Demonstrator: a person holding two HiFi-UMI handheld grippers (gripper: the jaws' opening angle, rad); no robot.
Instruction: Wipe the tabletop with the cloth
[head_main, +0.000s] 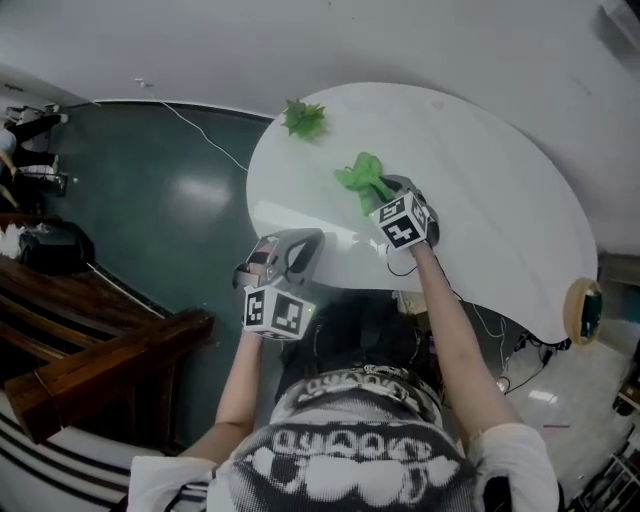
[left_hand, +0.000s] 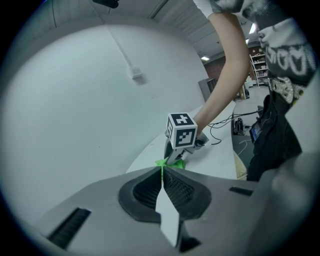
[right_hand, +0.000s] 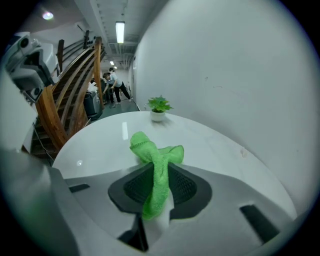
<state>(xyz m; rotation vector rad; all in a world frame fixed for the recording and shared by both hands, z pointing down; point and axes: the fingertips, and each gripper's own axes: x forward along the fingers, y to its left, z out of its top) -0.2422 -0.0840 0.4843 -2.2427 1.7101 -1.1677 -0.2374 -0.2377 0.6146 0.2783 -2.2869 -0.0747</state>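
A green cloth (right_hand: 156, 165) hangs pinched between the jaws of my right gripper (right_hand: 159, 176), its bunched end lying on the white round tabletop (right_hand: 100, 137). In the head view the cloth (head_main: 364, 180) sits near the table's middle, just beyond the right gripper (head_main: 392, 195). My left gripper (head_main: 295, 250) hovers at the table's near left edge, its jaws closed together with nothing between them. From the left gripper view (left_hand: 161, 175) the right gripper's marker cube (left_hand: 181, 130) and a bit of the cloth (left_hand: 162, 163) show ahead.
A small potted green plant (head_main: 303, 118) stands at the table's far left edge, also visible as the plant (right_hand: 159, 107) beyond the cloth. A white wall borders the table's far side. Wooden stair rails (head_main: 100, 350) and dark floor lie to the left. Cables (head_main: 490, 325) hang under the table's right.
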